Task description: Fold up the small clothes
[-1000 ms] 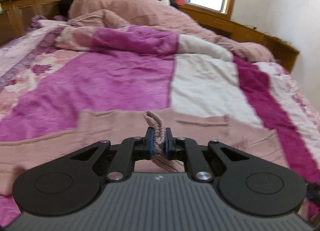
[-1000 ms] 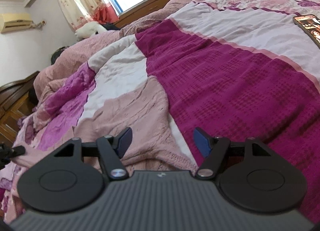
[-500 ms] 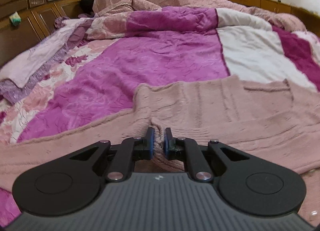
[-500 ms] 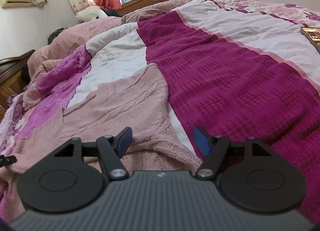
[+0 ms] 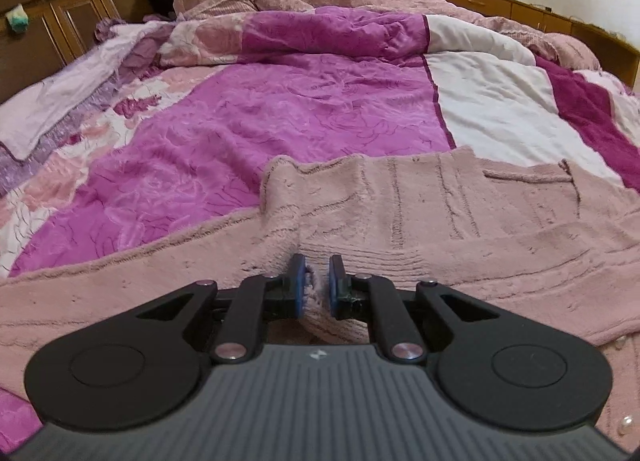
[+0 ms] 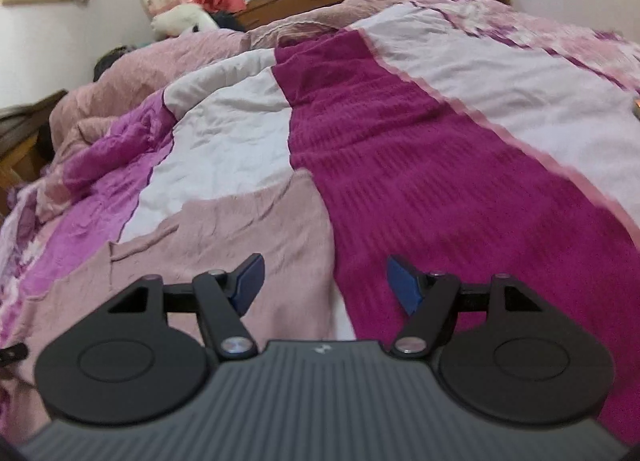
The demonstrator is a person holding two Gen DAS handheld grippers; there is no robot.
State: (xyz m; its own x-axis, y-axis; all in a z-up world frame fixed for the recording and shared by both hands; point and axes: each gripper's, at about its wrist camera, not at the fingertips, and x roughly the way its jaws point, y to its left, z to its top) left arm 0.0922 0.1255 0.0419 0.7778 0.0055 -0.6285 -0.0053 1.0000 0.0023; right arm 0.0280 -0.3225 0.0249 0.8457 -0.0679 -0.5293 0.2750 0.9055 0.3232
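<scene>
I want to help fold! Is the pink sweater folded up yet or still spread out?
Mostly spread out. The pink sweater lies wide across the bedspread, with only a pinch of it bunched between the left gripper's fingers.

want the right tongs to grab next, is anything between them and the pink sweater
Nothing visible. The right tongs hang open directly over the pink sweater, bare knit below them. The left tongs are shut on a fold of it.

Fuzzy knit cardigan (image 5: 420, 221), matt
</scene>
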